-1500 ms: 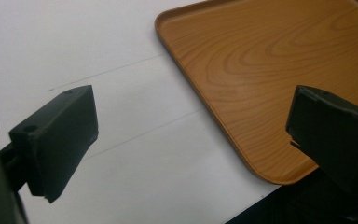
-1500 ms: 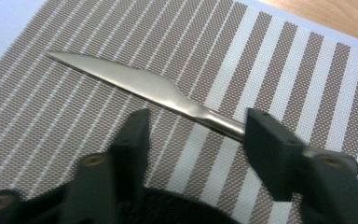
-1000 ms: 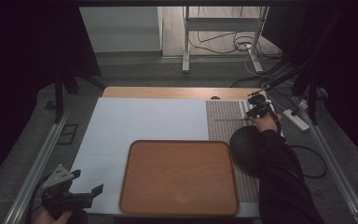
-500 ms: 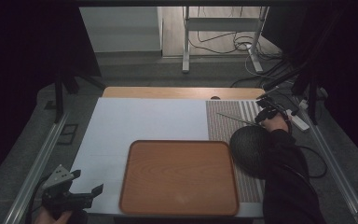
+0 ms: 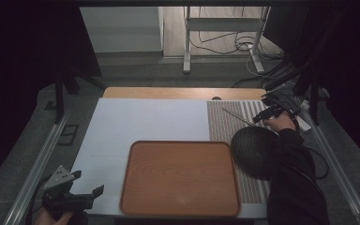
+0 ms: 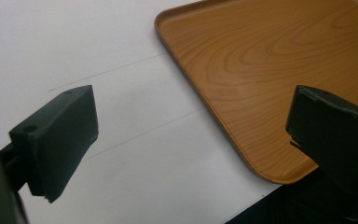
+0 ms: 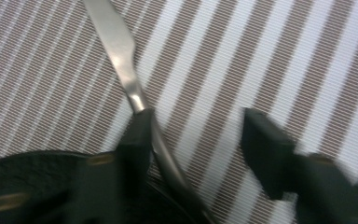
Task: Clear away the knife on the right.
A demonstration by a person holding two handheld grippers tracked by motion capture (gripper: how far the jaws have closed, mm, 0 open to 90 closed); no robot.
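A silver table knife [image 5: 238, 117] lies on the brown-and-white striped placemat [image 5: 225, 129] at the table's right. My right gripper [image 5: 261, 118] sits at the knife's handle end. In the right gripper view the knife [image 7: 116, 51] runs along the inside of the left jaw. The jaws of the right gripper [image 7: 196, 126] have just been opening and stand apart, no longer pinching it. My left gripper [image 5: 88, 183] rests at the near left corner, open and empty. Its jaws [image 6: 193, 116] frame the white table cover and a corner of the wooden tray [image 6: 261, 56].
The empty wooden tray [image 5: 183, 178] lies at the front middle on the white cover [image 5: 150, 122]. A dark round dish [image 5: 255, 152] sits on the placemat just right of the tray, near my right sleeve. Metal rails run along both table sides.
The right hand has drawn back towards the right edge, and the knife now lies on the striped mat. Its jaws have parted. The left gripper has not moved.
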